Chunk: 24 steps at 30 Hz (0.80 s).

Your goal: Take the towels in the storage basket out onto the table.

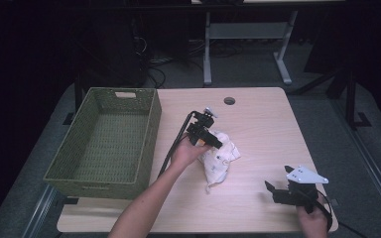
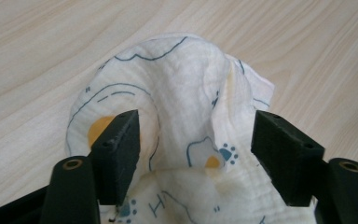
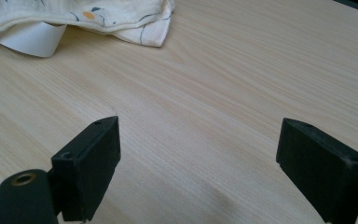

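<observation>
We note the left gripper [image 1: 217,143] poised over a crumpled cream muslin cloth printed with blue outlines and orange patches [image 1: 219,157], which lies near the middle of the pale wood-grain table [image 1: 258,124]. In the left gripper view its jaws stand wide apart, a raised fold of cloth [image 2: 186,93] between them; the left pad seems to brush the fabric, the right stands off it, so nothing is pinched. We record the right gripper [image 1: 270,191] low at the table's near right corner, well apart from the cloth, jaws spread wide over bare wood and holding nothing. A green woven rectangular basket [image 1: 149,134] sits at the table's left edge, near the cloth.
</observation>
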Available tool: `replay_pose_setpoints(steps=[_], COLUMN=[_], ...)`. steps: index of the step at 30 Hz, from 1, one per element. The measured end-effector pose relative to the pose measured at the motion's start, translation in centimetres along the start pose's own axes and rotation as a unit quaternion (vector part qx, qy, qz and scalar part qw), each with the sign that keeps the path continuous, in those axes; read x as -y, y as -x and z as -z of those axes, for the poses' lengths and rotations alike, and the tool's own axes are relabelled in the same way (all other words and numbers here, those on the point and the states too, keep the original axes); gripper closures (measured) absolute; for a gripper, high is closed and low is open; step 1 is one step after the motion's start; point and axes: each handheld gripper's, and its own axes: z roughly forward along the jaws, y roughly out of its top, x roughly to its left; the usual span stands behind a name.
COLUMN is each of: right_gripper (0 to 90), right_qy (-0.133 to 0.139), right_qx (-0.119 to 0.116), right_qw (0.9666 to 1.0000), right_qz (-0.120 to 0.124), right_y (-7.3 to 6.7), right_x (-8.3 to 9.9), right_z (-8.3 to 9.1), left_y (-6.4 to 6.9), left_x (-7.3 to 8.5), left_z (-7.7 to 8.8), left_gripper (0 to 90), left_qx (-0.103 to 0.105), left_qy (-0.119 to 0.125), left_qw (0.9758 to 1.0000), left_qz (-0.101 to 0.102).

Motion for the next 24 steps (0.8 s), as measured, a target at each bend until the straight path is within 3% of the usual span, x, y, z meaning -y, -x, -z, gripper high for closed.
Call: replay_pose_setpoints(steps=[7, 16, 24], right_gripper=[13.2, 13.2, 13.2], right_qy=[-0.002, -0.005, -0.007], right_qx=[0.002, 0.001, 0.003], right_qw=[1.0, 1.0, 1.0], right_qz=[0.003, 0.005, 0.006], right_y=[0.0, -0.2, -0.1], right_x=[0.0, 0.0, 0.0], right_z=[-0.1, -0.2, -0.2], left_y=[-0.2, -0.2, 0.7], left_x=[1.3, 2.9, 4.5], left_z=[1.9, 3.5, 4.6], left_gripper=[28.2, 27.6, 26.6], left_qx=[0.011, 0.002, 0.009], left_qy=[0.029, 0.034, 0.041], left_qw=[0.9995, 0.9994, 0.9988], left_qz=[-0.002, -0.012, -0.025])
